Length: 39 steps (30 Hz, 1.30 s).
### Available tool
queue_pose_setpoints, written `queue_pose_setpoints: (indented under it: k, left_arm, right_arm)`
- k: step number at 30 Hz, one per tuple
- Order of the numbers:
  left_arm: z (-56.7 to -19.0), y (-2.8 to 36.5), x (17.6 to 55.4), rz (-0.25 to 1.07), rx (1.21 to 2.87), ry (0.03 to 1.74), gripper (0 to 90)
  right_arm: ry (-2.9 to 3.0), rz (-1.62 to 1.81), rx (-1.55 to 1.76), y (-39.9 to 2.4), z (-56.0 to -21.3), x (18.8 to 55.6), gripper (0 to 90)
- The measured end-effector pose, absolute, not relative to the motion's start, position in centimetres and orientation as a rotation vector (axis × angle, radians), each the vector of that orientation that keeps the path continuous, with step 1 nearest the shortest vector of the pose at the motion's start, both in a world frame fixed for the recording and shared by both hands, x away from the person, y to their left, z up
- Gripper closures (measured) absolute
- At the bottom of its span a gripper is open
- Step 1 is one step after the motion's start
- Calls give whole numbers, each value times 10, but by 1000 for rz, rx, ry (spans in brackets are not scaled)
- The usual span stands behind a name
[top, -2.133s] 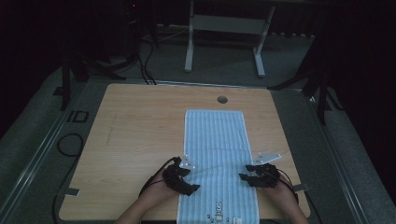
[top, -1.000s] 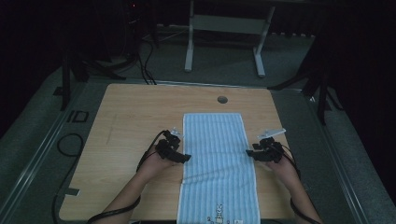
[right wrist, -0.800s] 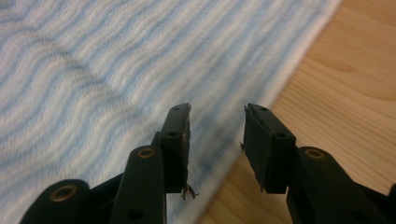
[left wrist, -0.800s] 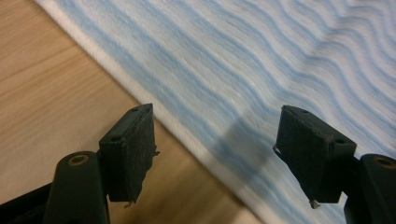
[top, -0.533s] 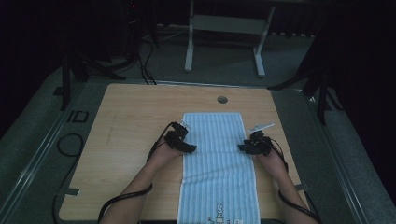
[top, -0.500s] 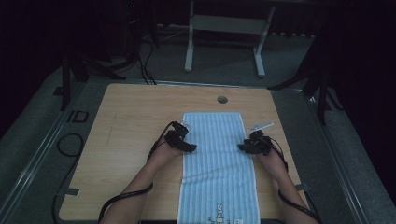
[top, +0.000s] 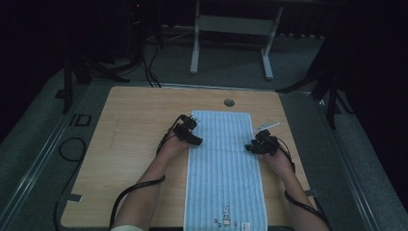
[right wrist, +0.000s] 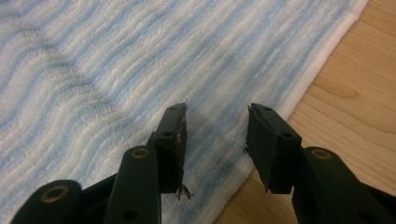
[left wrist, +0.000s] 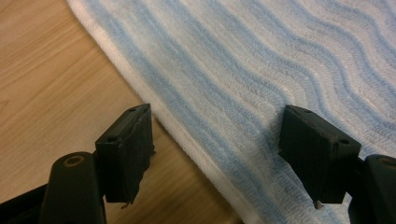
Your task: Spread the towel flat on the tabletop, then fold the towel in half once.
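- I see the blue-striped towel [top: 222, 168] lying flat and lengthwise on the wooden worktop [top: 130, 139], its near end with a small rabbit print at the edge closest to me.
- My left claw [top: 194, 140] sits at the towel's left long edge, near the far end. In the left gripper view its jaws stand wide apart, one over bare wood, the other over the cloth, with the towel's white hem [left wrist: 187, 144] running between them; nothing is pinched.
- My right claw [top: 251, 148] is at the opposite long edge. In the right gripper view its jaws are parted, both over the towel [right wrist: 116, 70] just inside its hem, gripping nothing.
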<state>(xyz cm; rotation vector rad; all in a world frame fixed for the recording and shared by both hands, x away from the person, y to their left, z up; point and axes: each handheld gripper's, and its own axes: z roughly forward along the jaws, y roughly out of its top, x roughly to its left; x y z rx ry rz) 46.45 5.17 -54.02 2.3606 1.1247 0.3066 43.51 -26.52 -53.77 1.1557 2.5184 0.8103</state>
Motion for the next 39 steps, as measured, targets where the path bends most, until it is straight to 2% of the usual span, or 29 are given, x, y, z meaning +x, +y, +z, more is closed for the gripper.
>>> queue_pose_setpoints:
  k: [16, 19, 28, 33, 36, 39]
  left_arm:
    - [-535, 62, 464, 304, 2362, 1144, 263]
    - [-537, 60, 464, 315, 2335, 1161, 335]
    - [-533, 63, 469, 292, 2283, 1211, 316]
    - [-538, 65, 470, 290, 2316, 1209, 319]
    - [-538, 64, 470, 304, 2307, 1216, 346]
    - [-538, 62, 468, 318, 2311, 1186, 427]
  right_arm:
    - [2483, 812, 1255, -274, -519, 454, 522]
    - [2475, 768, 1286, -275, -520, 460, 493]
    - [2439, 775, 1373, -283, -525, 468, 475]
    - [2455, 725, 1370, -278, -529, 472, 475]
    - [2468, 694, 1357, -273, -533, 473, 476]
    - [2462, 682, 1363, -273, -532, 473, 518]
